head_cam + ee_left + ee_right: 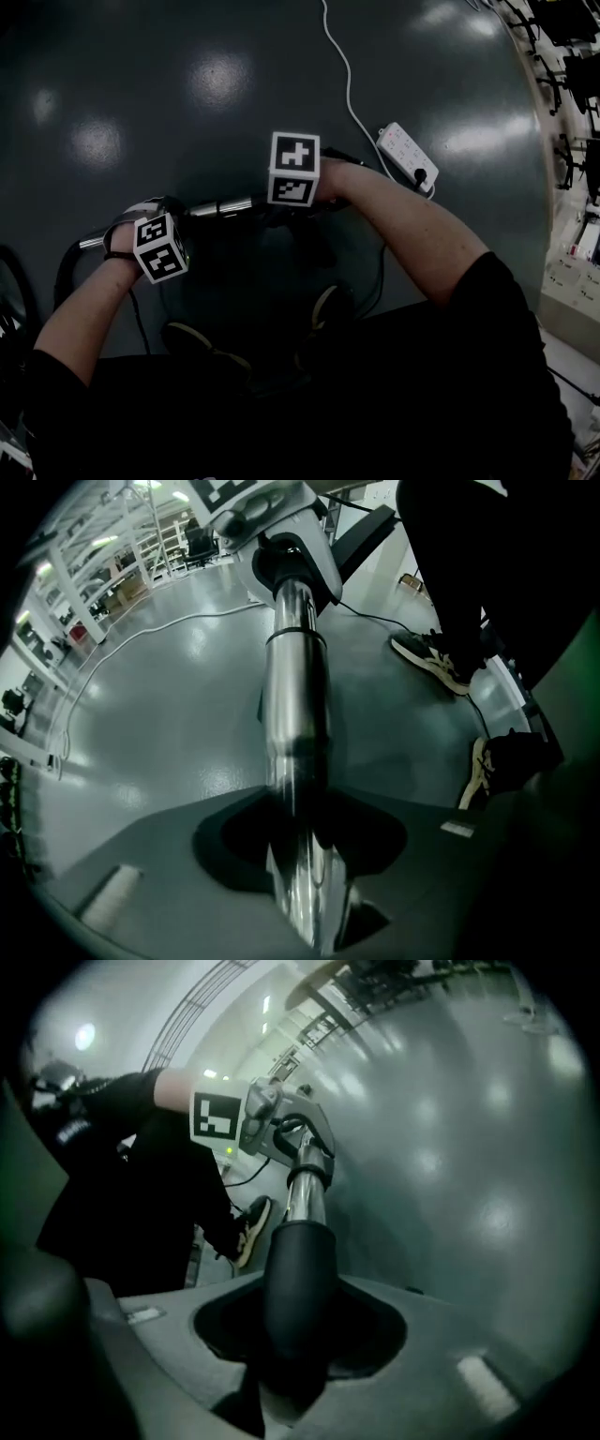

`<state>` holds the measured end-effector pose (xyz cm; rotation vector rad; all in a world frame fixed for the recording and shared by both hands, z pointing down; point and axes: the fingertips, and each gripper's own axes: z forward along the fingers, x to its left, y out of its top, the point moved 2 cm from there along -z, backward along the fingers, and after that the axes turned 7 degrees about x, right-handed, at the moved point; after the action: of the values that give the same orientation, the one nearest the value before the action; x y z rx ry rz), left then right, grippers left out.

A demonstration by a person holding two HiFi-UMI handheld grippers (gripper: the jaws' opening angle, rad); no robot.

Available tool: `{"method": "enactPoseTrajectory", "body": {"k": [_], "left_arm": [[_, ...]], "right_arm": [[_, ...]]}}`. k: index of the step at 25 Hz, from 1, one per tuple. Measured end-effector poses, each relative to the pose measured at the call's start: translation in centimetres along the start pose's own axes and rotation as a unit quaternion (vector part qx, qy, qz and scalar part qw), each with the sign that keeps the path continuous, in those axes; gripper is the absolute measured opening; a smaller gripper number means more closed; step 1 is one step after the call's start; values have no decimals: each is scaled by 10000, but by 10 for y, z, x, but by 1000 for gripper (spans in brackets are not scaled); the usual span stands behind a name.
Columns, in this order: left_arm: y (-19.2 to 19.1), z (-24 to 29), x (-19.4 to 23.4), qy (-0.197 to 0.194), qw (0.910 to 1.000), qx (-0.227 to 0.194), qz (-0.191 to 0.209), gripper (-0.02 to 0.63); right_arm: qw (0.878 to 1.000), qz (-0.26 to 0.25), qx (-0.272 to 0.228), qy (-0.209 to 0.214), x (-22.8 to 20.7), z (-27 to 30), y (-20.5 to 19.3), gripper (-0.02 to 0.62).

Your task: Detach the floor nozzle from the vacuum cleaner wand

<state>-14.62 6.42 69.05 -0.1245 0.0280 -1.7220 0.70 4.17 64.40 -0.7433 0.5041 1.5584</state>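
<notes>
The vacuum's chrome wand (220, 206) hangs level above the dark floor, held between both hands. My left gripper (161, 214) is shut on the chrome wand (295, 696), which runs away from its jaws toward the right gripper (281, 536). My right gripper (286, 206) is shut on a black sleeve (298, 1269) at the wand's end. Beyond the sleeve the chrome tube (305, 1194) leads to the left gripper (277, 1124). In the head view the nozzle's body is hidden in the dark under my right hand.
A white power strip (408, 155) and its white cable (347, 84) lie on the floor beyond the right hand. A black hose (66, 272) loops at the left. The person's shoes (333, 305) stand just below the wand. Shelving lines the right edge (577, 112).
</notes>
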Motion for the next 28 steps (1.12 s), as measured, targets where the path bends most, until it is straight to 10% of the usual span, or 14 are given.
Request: {"method": "enactPoseTrajectory", "body": {"k": [3,11,15,21,23,25,28], "left_arm": [[0,-2,2,21,10000,-57,-49,158],[1,-13,7,-130,9989,-376,-236,160],[0,-13,6,-257,9986,-385,-255,160],[4,-19,10,-420,9962,-575,-501,158],[5,-21,13,-431,9953,-642,-590,160],[5,-22,14,-422,9949,-664,-625,158],[3,-22,14,-247,9963,-620,-548,158]], "right_arm": [[9999,87,-75,74,2,-4,2,146],[9581,-1003,-40,-2681,-3,-14,13,132],[8842,-1890,347,-4258,-16,-16,10,130],[7323,-3092,624,-6035,-22,-49,21,132],[7107,-3202,417,-6250,-20,-57,29,135],[7245,-3177,535,-6094,-25,-54,25,133],[8293,-2611,375,-4927,-25,-41,18,126]]}}
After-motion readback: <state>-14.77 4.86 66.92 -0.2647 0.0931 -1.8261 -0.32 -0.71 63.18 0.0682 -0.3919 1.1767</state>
